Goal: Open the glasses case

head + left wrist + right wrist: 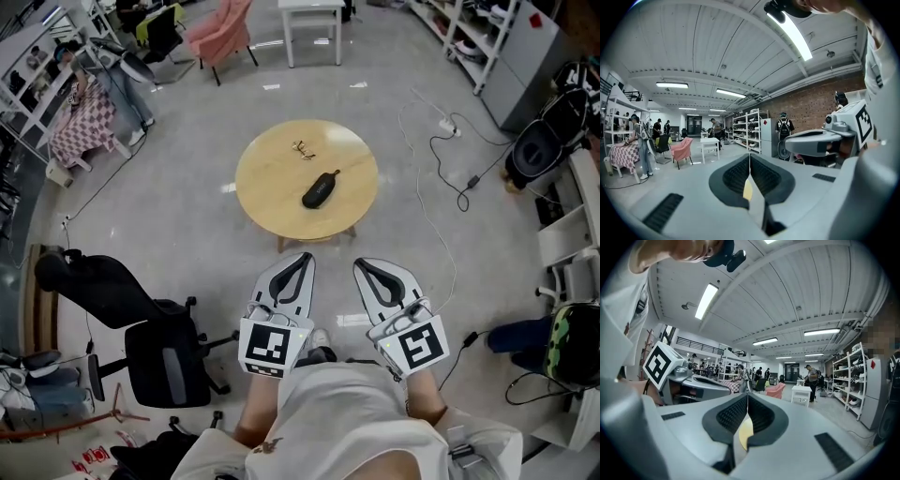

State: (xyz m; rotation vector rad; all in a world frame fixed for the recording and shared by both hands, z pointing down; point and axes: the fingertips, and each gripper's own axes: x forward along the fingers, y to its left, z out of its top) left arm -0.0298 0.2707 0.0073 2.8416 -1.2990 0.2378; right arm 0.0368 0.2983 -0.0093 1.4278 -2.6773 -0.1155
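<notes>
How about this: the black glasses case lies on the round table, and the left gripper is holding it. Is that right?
Not quite. The left gripper is not holding it. The head view shows it back near the person's body, short of the round table, and the left gripper view shows its jaws shut on nothing. The black glasses case does lie on that table, untouched.

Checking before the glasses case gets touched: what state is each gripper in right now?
Left gripper: closed, holding nothing.
Right gripper: closed, holding nothing.
</notes>
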